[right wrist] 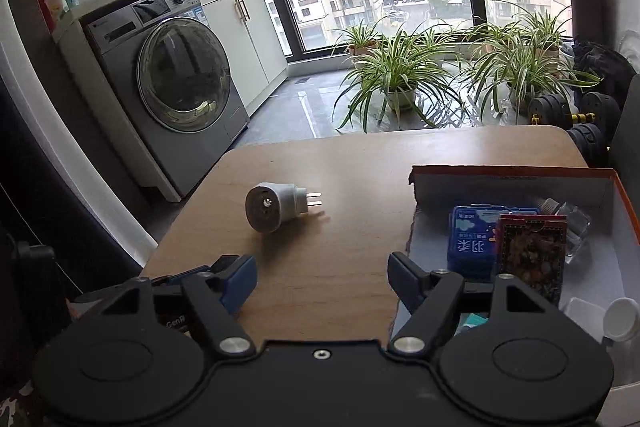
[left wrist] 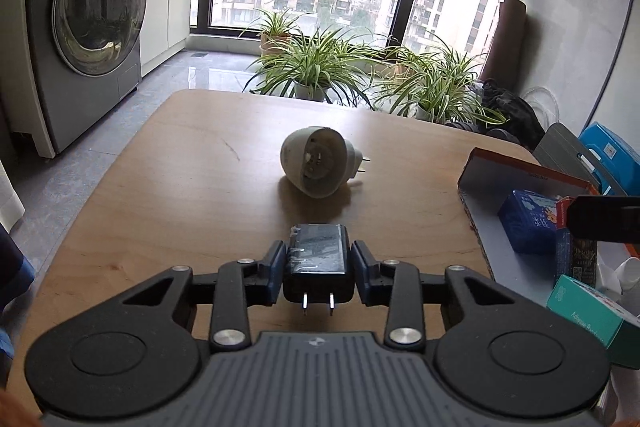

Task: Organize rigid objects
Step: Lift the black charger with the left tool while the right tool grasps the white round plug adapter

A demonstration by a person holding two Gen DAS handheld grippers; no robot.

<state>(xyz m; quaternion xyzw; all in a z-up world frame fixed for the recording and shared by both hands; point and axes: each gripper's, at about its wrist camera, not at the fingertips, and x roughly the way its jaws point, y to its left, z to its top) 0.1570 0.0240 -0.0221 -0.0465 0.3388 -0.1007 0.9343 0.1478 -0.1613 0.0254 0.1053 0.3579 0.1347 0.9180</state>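
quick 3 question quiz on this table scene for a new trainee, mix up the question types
1. True or false: the left gripper has its jaws shut on the black plug adapter.
2. Which way do the prongs of the white plug-in device point in the right wrist view? A) toward the washing machine B) toward the orange-rimmed box C) straight up
3. Fill in: the right gripper is open and holds ____.

Key
1. True
2. B
3. nothing
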